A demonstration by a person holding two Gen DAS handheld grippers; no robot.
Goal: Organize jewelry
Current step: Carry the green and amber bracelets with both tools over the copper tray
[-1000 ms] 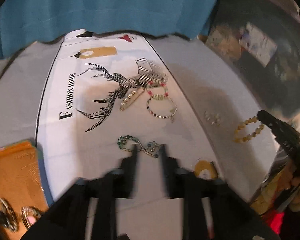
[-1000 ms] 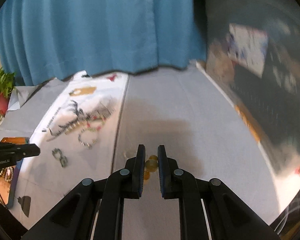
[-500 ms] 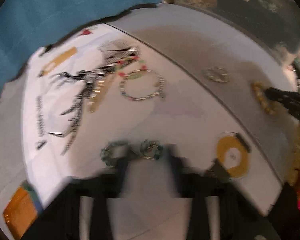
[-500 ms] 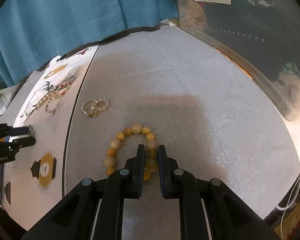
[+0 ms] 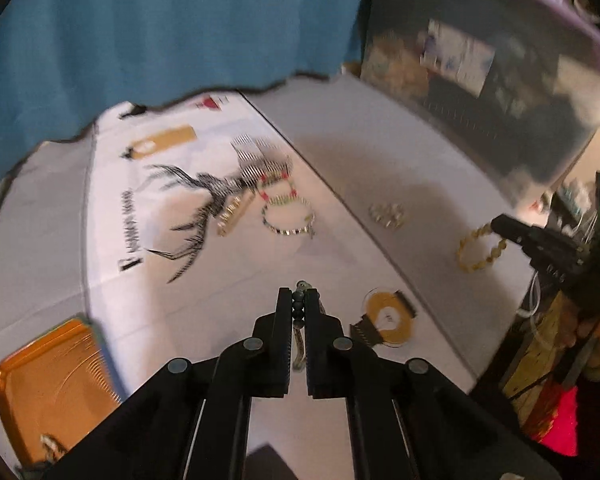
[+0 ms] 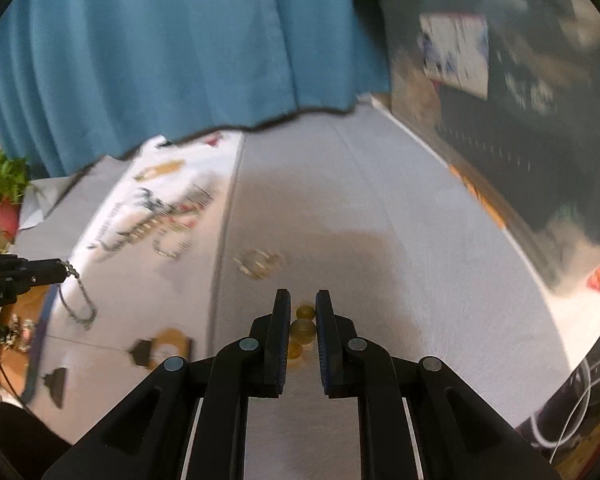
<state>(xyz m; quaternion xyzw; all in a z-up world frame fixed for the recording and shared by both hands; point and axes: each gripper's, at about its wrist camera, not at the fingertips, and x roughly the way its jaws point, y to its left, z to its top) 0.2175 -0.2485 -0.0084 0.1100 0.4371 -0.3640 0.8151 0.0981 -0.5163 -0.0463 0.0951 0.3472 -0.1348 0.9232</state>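
Note:
My left gripper [image 5: 299, 297] is shut on a green beaded bracelet [image 5: 299, 312] and holds it above the white printed mat [image 5: 148, 288]; in the right wrist view the bracelet [image 6: 78, 300] hangs from its tip. My right gripper [image 6: 303, 300] is shut on a yellow bead bracelet [image 6: 303, 330], lifted off the grey cloth; it also shows in the left wrist view [image 5: 480, 248]. An orange tray [image 5: 48, 384] with a piece of jewelry sits at the lower left.
On the mat lie a striped bangle [image 5: 288, 220], a red-white bracelet [image 5: 278, 186] and a gold bar piece [image 5: 234, 216]. A small silver bracelet [image 5: 388, 214] lies on the grey cloth [image 6: 380, 260]. A blue curtain [image 6: 160, 60] hangs behind; a plant [image 6: 0, 184] stands left.
My left gripper closed on the green bracelet and lifted it off the mat. My right gripper lifted the yellow bracelet off the cloth.

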